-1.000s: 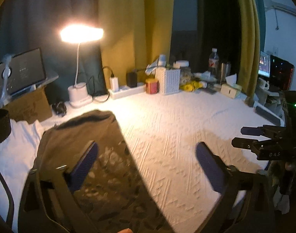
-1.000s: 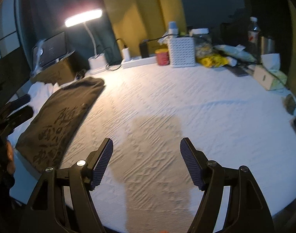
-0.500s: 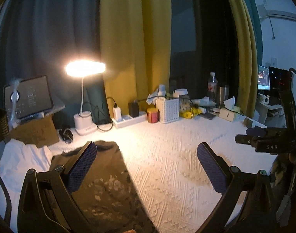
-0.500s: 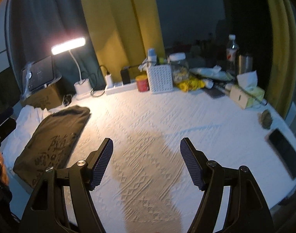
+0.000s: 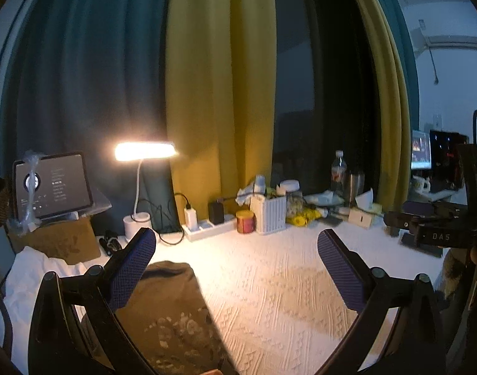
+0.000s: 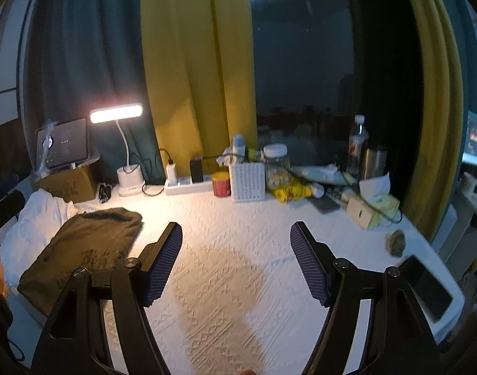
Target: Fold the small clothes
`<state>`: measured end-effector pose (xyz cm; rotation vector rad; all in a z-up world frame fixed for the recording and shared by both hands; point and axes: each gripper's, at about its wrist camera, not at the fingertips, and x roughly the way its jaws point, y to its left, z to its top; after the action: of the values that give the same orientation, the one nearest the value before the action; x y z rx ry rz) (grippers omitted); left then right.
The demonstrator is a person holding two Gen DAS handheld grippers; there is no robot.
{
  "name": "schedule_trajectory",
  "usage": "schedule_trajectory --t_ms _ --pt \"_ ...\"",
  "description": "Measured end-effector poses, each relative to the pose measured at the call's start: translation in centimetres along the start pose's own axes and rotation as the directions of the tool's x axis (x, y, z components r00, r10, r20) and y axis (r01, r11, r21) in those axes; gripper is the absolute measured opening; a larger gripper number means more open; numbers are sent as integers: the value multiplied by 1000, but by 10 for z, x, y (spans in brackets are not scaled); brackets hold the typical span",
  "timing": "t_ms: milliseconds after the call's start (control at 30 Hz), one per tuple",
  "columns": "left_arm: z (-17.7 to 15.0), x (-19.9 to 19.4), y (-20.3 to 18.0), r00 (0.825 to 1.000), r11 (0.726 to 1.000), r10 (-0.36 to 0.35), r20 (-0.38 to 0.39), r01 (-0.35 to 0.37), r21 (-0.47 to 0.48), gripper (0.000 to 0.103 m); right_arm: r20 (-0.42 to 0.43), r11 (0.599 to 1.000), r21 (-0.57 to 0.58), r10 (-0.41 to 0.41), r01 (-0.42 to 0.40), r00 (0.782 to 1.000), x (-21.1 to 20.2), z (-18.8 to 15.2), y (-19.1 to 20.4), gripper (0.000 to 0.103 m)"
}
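Observation:
A folded olive-brown garment with a pale print [image 6: 82, 247] lies at the left of the white textured table cover [image 6: 238, 250]; in the left wrist view the same garment [image 5: 169, 312] sits below and between the fingers. White cloth [image 6: 41, 218] lies under and beside it. My left gripper [image 5: 235, 268] is open, raised above the table, nothing between its blue pads. My right gripper [image 6: 235, 262] is also open and empty, held over the middle of the cover. The right gripper's body shows at the right edge of the left wrist view.
A lit desk lamp [image 6: 116, 115], a tablet on a cardboard box [image 6: 63, 147], a power strip [image 6: 188, 184], a red can [image 6: 221, 184], a white basket [image 6: 248, 181], a jar, bottles and a tissue box [image 6: 373, 209] line the back. A phone [image 6: 426, 284] lies at right.
Both grippers have risen and tilted up, so the table looks farther away and more curtain shows. The garment has not moved. Both stay open.

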<state>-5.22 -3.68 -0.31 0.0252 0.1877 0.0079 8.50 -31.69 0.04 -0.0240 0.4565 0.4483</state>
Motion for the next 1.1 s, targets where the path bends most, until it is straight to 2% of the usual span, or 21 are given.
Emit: schedule_trajectory --t_ms 200,500,867,1100 --pt "8 -11 7 999 1000 -15 31 16 -27 102 38 1000 -12 3 -2 999 -16 15 9 75" --pt "24 -29 15 995 1000 16 98 -14 -17 102 140 999 -31 -12 17 990 -47 39 23 75" --pt "44 -58 26 981 999 51 185 -48 -19 102 220 998 -56 6 7 976 -76 64 42 75" --pt "53 -74 37 974 998 47 221 -37 -47 102 253 997 -72 17 2 967 -90 75 55 75"
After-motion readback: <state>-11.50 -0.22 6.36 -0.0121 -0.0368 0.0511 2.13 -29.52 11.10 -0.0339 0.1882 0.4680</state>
